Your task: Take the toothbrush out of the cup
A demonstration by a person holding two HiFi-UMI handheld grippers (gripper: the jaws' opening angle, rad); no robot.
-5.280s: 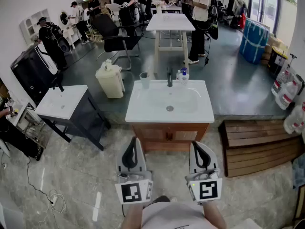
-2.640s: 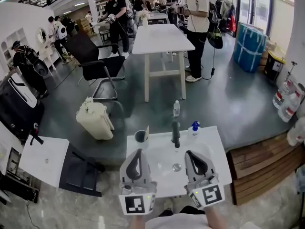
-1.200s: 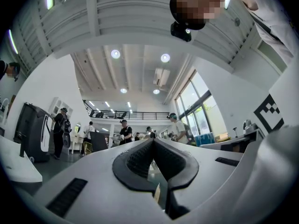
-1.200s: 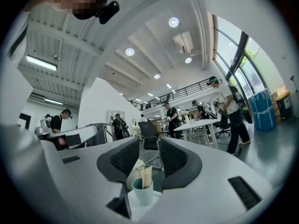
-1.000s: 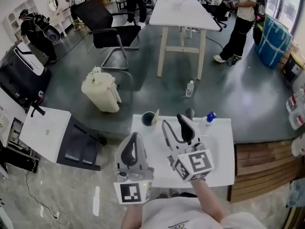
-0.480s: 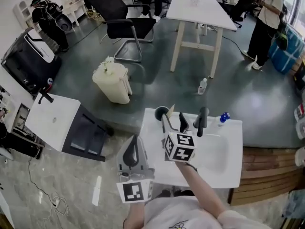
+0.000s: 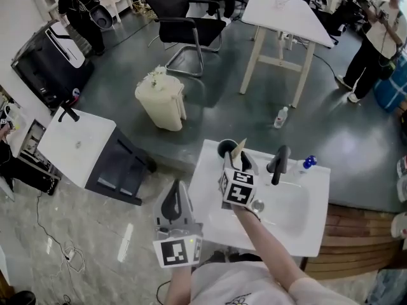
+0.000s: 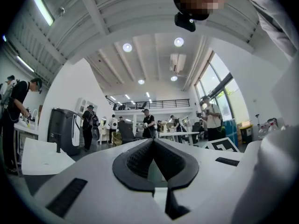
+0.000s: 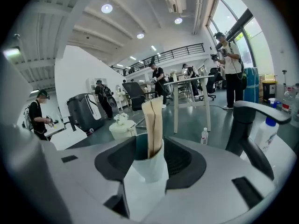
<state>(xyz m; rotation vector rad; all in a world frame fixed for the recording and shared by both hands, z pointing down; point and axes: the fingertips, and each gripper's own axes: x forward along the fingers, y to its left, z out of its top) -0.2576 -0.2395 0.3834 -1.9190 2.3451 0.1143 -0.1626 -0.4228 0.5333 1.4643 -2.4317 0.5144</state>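
A pale cup (image 7: 224, 149) stands at the back left corner of the white sink (image 7: 296, 230), with a tan wrapped toothbrush (image 7: 239, 150) sticking up out of it. My right gripper (image 7: 241, 160) reaches to the cup. In the right gripper view the cup (image 9: 150, 166) stands between the two jaws and the toothbrush (image 9: 153, 125) rises above them. The right gripper's (image 9: 150, 149) jaws are closing on the cup, and I see no firm press. My left gripper (image 7: 176, 187) hangs shut in front of the sink's left edge, and the left gripper (image 8: 153, 142) holds nothing.
A black tap (image 7: 278, 161) and a blue-capped bottle (image 7: 308, 162) stand at the sink's back rim, right of the cup. A cream bin (image 7: 162, 98), a water bottle (image 7: 280, 116) on the floor, a second washstand (image 7: 76, 145), a chair and a white table lie beyond.
I have come up to the sink. The right gripper has gone forward and down until its jaws stand round the cup. The left gripper has sunk a little.
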